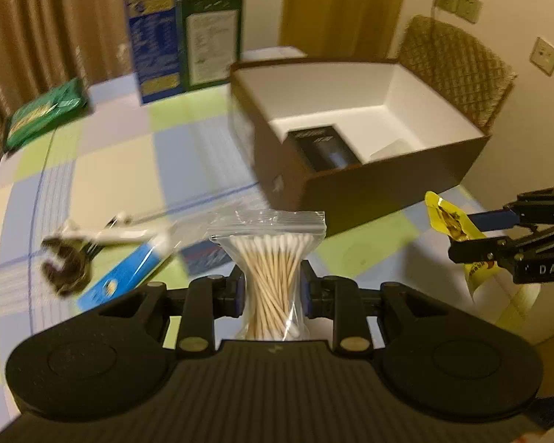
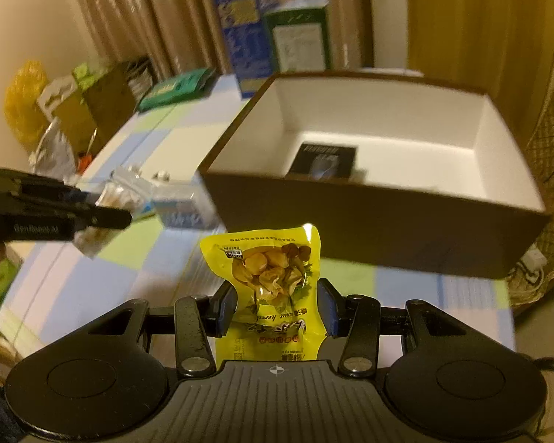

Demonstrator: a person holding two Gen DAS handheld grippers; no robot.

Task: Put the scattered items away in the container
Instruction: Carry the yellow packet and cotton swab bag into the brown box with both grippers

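Observation:
My left gripper [image 1: 272, 288] is shut on a clear zip bag of cotton swabs [image 1: 271, 258], squeezed at its middle and held above the table. My right gripper [image 2: 277, 308] is shut on a yellow snack packet [image 2: 273, 277], which also shows at the right of the left wrist view as the yellow packet [image 1: 447, 217]. Ahead stands the open brown box [image 1: 387, 184] with white inside walls [image 2: 387, 110]. A black item [image 2: 323, 160] lies on its floor. In the right wrist view the left gripper [image 2: 103, 208] comes in from the left with the swab bag [image 2: 125, 188].
On the checked tablecloth [image 1: 110, 162] lie a blue tube [image 1: 129, 273], a white object [image 1: 122, 230] and a dark round thing [image 1: 64, 265]. A green pouch [image 1: 44, 110] and tall blue [image 1: 151, 29] and green cartons [image 1: 210, 37] stand behind. A wicker chair [image 1: 458, 66] is behind the box.

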